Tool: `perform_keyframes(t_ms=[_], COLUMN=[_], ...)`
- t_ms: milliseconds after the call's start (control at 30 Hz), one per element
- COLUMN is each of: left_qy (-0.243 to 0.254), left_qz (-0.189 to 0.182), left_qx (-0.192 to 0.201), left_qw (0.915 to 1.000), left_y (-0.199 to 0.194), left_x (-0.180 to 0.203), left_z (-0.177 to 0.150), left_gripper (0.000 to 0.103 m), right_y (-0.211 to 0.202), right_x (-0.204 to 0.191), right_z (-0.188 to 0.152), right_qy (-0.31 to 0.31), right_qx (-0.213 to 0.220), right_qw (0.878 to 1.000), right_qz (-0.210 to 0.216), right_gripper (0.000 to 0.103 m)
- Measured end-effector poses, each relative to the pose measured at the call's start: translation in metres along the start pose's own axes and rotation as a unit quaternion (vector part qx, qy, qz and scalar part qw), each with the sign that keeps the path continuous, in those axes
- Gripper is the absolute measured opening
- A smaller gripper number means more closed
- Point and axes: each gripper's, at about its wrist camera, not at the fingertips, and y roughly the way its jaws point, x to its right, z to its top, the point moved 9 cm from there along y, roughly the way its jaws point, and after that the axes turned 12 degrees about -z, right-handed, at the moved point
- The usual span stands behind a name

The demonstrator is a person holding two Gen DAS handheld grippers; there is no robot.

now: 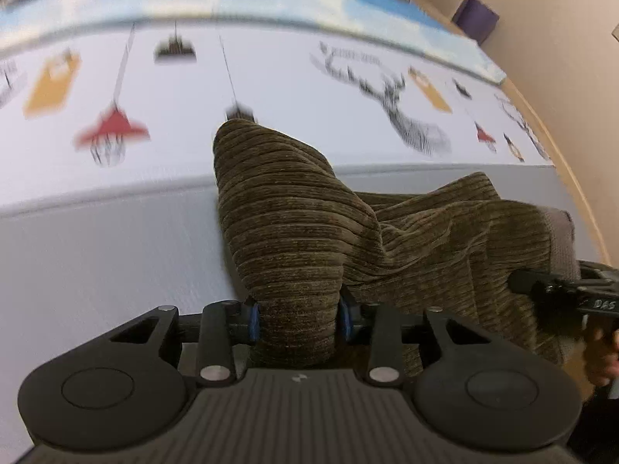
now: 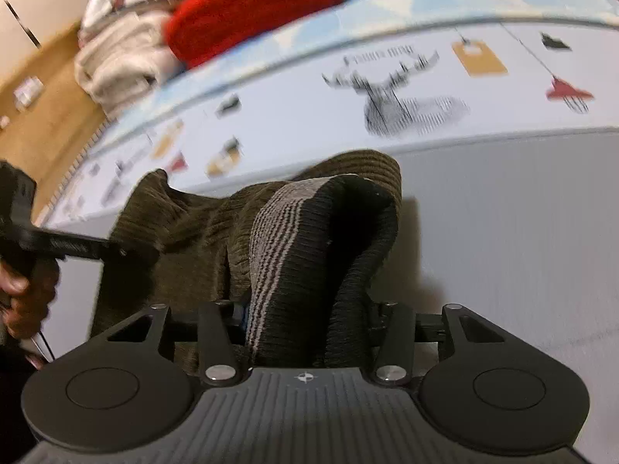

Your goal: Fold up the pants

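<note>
The pants (image 1: 425, 239) are olive-brown ribbed corduroy, bunched and lifted over a grey-and-white mat. My left gripper (image 1: 298, 319) is shut on a thick fold of the pants, which stands up in front of it. My right gripper (image 2: 309, 317) is shut on the waistband end (image 2: 309, 239), where a dark ribbed band with grey stripes shows. The right gripper also shows in the left wrist view (image 1: 557, 294) at the right edge, against the cloth. The left gripper shows in the right wrist view (image 2: 58, 245) at the left, held by a hand.
The mat (image 1: 116, 251) has a grey near part and a white part printed with a deer, lamps and tags. A light blue strip (image 1: 309, 11) borders it. A red cushion (image 2: 251, 4) and a cream blanket (image 2: 120, 65) lie beyond. A purple box (image 1: 476, 17) stands on the wooden floor.
</note>
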Motion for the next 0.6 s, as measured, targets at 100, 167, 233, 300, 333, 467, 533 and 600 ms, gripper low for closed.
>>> perform_keyframes(t_ms=[100,167,233,300,333,467,533,600], left_qy=[0.014,0.031,0.048,0.061,0.069,0.108,0.100,0.074], left_qz=[0.018,0.035,0.051,0.061,0.068,0.093,0.097,0.120], left_qx=[0.039,0.071,0.104,0.134,0.151,0.218,0.241,0.236], left_qw=[0.9990,0.9964,0.9921,0.9873,0.9837,0.9654,0.9605,0.9615], left_y=[-0.016,-0.028,-0.042,-0.055,-0.063,-0.089,-0.097,-0.096], left_x=[-0.006,-0.010,-0.015,-0.019,-0.022,-0.026,-0.036,-0.051], left_z=[0.019,0.033,0.047,0.057,0.063,0.081,0.092,0.096], left_gripper=[0.039,0.039,0.039,0.039,0.039,0.040,0.043,0.060], right_y=[0.000,0.004,0.007,0.010,0.011,0.015,0.020,0.034], right_x=[-0.015,-0.029,-0.041,-0.052,-0.059,-0.083,-0.092,-0.096], right_z=[0.018,0.032,0.047,0.063,0.072,0.105,0.117,0.125], right_qy=[-0.002,-0.009,-0.012,-0.014,-0.014,-0.024,-0.032,-0.033], right_qx=[0.030,0.050,0.071,0.092,0.104,0.154,0.175,0.173], right_qw=[1.000,0.999,0.997,0.995,0.994,0.987,0.984,0.984], right_qz=[0.005,0.007,0.011,0.015,0.018,0.025,0.022,0.004], right_gripper=[0.048,0.048,0.047,0.047,0.047,0.047,0.047,0.051])
